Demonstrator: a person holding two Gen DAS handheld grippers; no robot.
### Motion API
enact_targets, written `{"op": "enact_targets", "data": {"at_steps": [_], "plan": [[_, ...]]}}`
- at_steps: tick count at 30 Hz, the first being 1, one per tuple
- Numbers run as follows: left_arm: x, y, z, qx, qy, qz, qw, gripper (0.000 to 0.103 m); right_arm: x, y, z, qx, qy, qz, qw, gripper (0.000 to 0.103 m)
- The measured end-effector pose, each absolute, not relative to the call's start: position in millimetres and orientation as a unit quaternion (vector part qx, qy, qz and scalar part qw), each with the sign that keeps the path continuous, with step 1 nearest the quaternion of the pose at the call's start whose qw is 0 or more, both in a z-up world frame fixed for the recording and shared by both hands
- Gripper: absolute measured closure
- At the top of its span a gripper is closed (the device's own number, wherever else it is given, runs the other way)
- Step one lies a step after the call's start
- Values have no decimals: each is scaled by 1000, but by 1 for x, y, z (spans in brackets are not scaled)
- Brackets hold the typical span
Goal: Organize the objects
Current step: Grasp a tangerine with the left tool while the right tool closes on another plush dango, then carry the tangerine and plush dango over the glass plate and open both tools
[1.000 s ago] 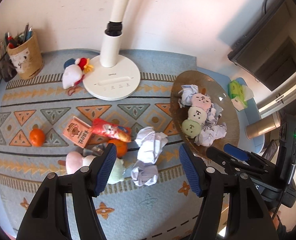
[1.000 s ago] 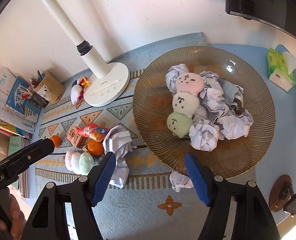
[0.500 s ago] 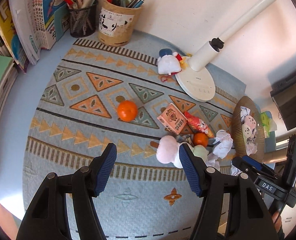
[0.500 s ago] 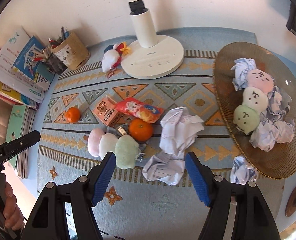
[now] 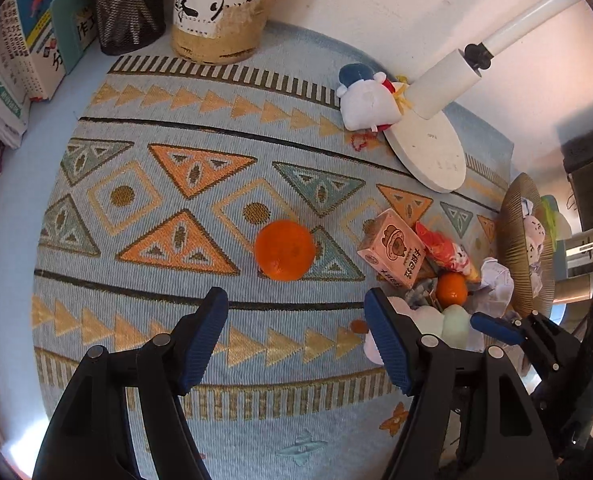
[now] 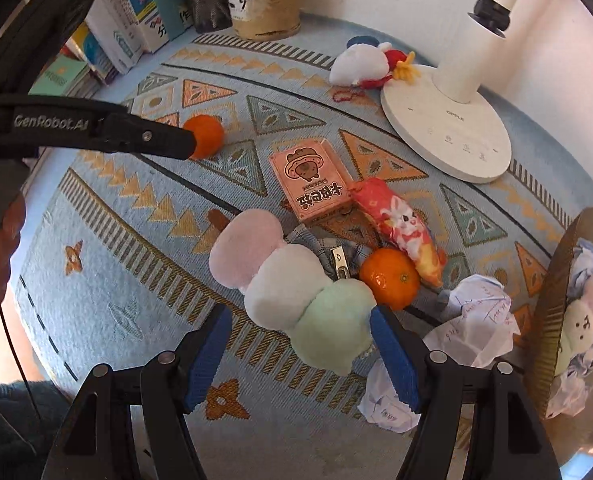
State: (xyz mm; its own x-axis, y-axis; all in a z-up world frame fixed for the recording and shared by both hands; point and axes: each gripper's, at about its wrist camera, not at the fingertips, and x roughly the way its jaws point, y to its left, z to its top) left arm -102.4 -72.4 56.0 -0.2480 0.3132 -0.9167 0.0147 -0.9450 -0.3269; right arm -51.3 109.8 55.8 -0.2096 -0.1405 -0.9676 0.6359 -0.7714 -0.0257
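My left gripper (image 5: 296,340) is open and empty, just short of a loose orange (image 5: 285,249) on the patterned mat. My right gripper (image 6: 300,354) is open, low over a plush dango skewer (image 6: 292,284) of pink, white and green balls; its green end lies between my fingers. A second orange (image 6: 390,278), a pink card box (image 6: 310,180), a red rabbit snack packet (image 6: 400,224) and crumpled paper balls (image 6: 474,320) lie close by. The left gripper shows in the right wrist view (image 6: 176,142) beside the first orange (image 6: 206,136).
A brown ribbed bowl (image 6: 556,320) with paper balls and another dango plush stands at the right. A white lamp base (image 6: 446,136) and a small white plush (image 6: 360,64) sit at the back. A pen cup (image 5: 220,8), mesh holder and books line the back left.
Both grippers swung left away from the bowl and came down closer. The left one now faces the loose orange; the right one now hangs over the dango plush. Both stay open.
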Motion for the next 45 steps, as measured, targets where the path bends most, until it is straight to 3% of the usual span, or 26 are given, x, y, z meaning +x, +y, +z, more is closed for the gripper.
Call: {"op": "enact_targets", "data": {"at_steps": [5, 8, 13, 18, 20, 27, 36, 41, 45], "plan": [[-123, -59, 36, -616, -96, 776, 95, 34, -43, 97, 42, 536, 331, -728, 269, 33], [-128, -56, 31, -609, -85, 782, 98, 36, -42, 90, 31, 536, 353, -716, 274, 33], [-129, -52, 31, -599, -63, 791, 104, 68, -39, 87, 37, 539, 327, -726, 275, 42], [-122, -63, 38, -590, -77, 796, 109, 68, -55, 115, 52, 618, 134, -712, 305, 42], [-118, -67, 41, -587, -81, 798, 109, 68, -59, 123, 39, 641, 101, -701, 296, 42], [-102, -72, 49, -581, -86, 803, 101, 68, -42, 127, 20, 660, 99, -692, 275, 39], [-75, -69, 58, -577, -89, 808, 82, 68, -21, 104, 18, 623, 196, -708, 268, 32], [-60, -64, 67, -571, -88, 813, 71, 68, -11, 112, 29, 607, 186, -721, 277, 55], [-54, -49, 84, -557, -82, 822, 83, 68, -14, 141, 60, 595, 129, -742, 281, 55]]}}
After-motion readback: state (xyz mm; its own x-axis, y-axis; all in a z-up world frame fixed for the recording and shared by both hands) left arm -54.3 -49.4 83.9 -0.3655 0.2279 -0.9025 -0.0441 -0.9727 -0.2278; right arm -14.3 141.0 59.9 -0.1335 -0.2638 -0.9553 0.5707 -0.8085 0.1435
